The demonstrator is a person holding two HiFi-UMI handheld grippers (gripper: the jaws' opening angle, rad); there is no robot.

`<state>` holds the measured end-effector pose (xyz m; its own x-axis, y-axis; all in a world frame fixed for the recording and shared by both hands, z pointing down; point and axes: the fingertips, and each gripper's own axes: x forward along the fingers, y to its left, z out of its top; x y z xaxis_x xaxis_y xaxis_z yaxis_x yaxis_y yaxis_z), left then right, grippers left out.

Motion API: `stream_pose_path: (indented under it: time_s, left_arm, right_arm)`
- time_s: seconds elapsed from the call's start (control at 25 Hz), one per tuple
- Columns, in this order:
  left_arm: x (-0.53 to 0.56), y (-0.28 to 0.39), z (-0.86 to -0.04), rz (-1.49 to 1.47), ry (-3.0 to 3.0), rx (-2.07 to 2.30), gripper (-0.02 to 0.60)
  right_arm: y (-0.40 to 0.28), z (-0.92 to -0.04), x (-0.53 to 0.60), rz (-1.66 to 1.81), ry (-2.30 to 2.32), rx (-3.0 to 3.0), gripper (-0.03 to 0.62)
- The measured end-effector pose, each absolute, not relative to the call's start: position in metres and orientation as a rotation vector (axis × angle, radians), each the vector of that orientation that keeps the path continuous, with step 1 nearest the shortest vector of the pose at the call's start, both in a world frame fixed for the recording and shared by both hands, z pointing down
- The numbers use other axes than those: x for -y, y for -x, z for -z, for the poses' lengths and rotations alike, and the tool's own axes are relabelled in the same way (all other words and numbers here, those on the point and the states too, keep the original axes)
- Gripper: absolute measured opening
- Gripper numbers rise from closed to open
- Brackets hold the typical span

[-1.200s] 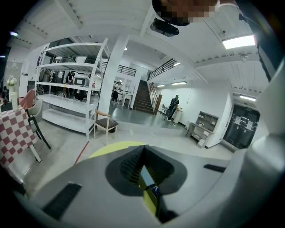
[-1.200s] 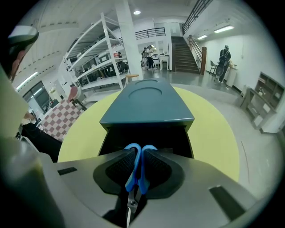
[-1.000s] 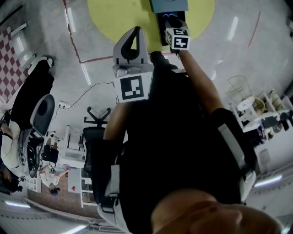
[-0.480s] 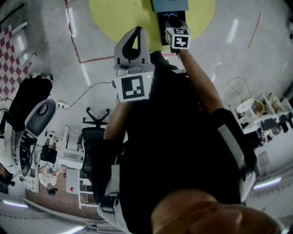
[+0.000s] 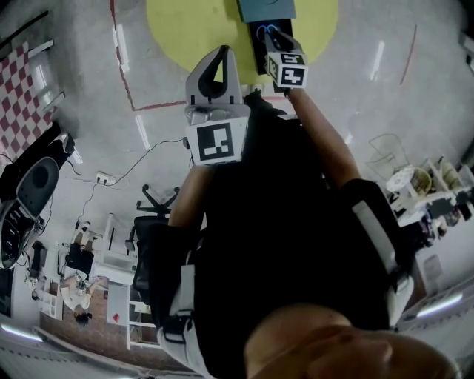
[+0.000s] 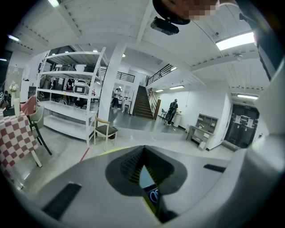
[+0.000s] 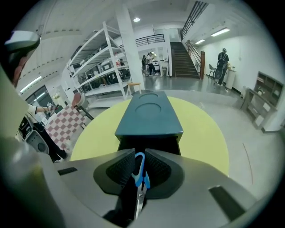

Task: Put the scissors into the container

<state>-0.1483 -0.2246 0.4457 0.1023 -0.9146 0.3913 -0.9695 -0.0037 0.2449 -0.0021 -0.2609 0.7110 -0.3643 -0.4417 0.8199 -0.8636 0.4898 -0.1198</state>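
The scissors (image 7: 139, 173) have blue handles and steel blades, and my right gripper (image 7: 140, 156) is shut on them with the handles pointing forward. Just ahead stands the container (image 7: 150, 116), a dark teal box with a black opening facing the gripper. It sits on a round yellow table (image 7: 202, 133). From the head view, the right gripper (image 5: 271, 35) holds the scissors (image 5: 262, 31) at the container (image 5: 265, 9). My left gripper (image 5: 216, 55) hovers left of it, shut and holding nothing. In the left gripper view the left gripper (image 6: 143, 156) shows the scissors' blue loops (image 6: 154, 195) through a narrow gap.
The yellow table (image 5: 185, 29) stands on a grey floor with red tape lines (image 5: 122, 66). White shelving (image 7: 100, 67), a chair (image 6: 104, 130) and a staircase (image 7: 182, 60) lie beyond. A checkered tablecloth (image 7: 64, 124) is off to the left.
Both grippers stay almost where they were. The head view has shifted a little, so the floor and furniture at the left have slid down and outward.
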Motion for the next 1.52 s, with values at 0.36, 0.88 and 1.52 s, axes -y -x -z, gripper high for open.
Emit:
stream_pose_path:
  time_s: [0.36,0.88,1.52]
  left_arm:
    - [0.186,0.105,-0.397,-0.140,-2.048,1.883,0.000]
    - [0.114,0.034,-0.353,-0.055,-2.077,1.996,0.000]
    - [0.008,-0.003,-0.336,-0.104,-2.068,2.085,0.000]
  right_arm:
    - [-0.017,-0.637,0.242,-0.703,-1.107,2.113,0.018]
    - [-0.070,-0.554,0.190,-0.638,-1.089,2.312,0.003]
    - [-0.113,-0.477,0.091,-0.665,-1.080,2.514,0.000]
